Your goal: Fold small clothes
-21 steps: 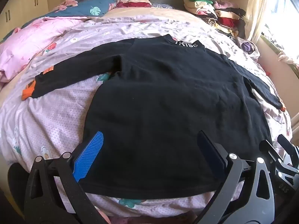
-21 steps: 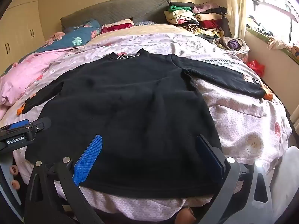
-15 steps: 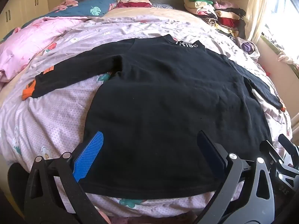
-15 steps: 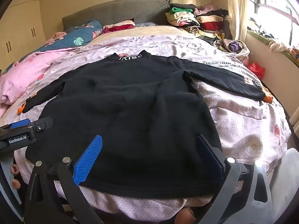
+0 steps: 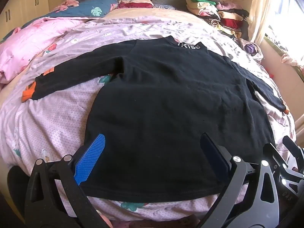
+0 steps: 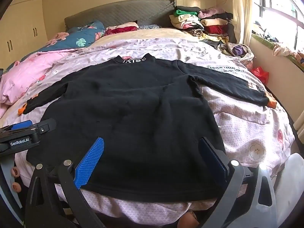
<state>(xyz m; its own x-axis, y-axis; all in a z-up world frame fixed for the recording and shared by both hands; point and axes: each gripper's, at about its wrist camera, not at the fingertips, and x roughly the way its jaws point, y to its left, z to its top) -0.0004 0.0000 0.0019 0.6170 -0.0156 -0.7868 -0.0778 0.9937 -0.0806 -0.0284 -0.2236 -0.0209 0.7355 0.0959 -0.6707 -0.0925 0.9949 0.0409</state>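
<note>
Strong daylight enters through the window on the right, washing it out and glaring on the curtain, while the black top reads nearly detailless, corners vignette dark, and fisheye bending curves the bed edges.

The black sweater was matt, slightly fuzzy knit cloth. Beneath it the lilac quilt cover looked like thin, crinkled printed cotton. The left hand-held gripper had matt black plastic arms and ribbed blue rubbery pads. The headboard was quilted grey fabric.
</note>
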